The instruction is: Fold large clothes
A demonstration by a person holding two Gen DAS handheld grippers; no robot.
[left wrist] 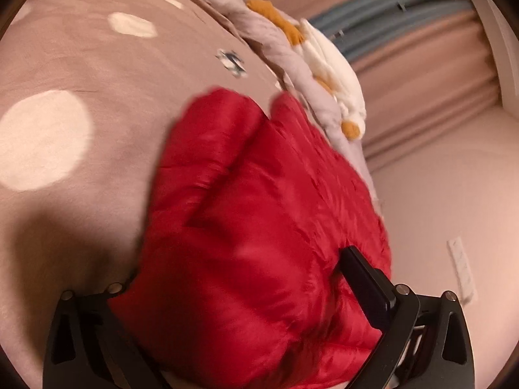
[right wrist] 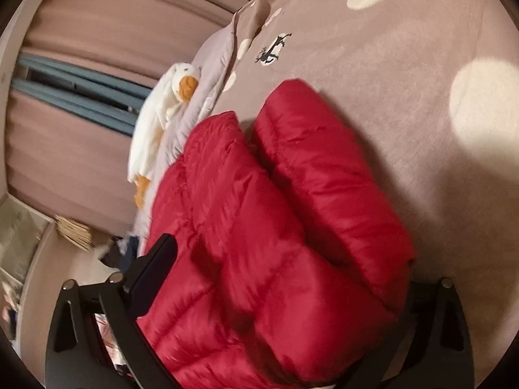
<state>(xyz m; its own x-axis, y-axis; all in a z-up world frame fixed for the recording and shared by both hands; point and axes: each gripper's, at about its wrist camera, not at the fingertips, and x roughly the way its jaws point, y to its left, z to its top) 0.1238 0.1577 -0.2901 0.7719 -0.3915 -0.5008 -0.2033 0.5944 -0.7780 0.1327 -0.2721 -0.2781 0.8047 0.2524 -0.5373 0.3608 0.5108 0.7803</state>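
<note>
Bed edge: the bedspread (left wrist: 97,74) ends at the right in the left wrist view and at the left in the right wrist view; a pale quilt (left wrist: 279,48) and a plush duck (right wrist: 162,103) lie along that edge, with curtains (left wrist: 421,74) beyond.
Open room: bare bedspread stretches on the side of the jacket away from the edge.
Jacket: red puffer jacket (right wrist: 275,210), quilted and glossy, lies on the bedspread beside the quilt, its two padded sleeves pointing far.
Bedspread: soft taupe plush with cream dots and a small deer motif (right wrist: 272,50).
Left gripper (left wrist: 246,295): near, its black fingers spread around the jacket's bulk, one hidden beneath fabric.
Right gripper (right wrist: 288,285): likewise clasps the jacket's near end.
</note>
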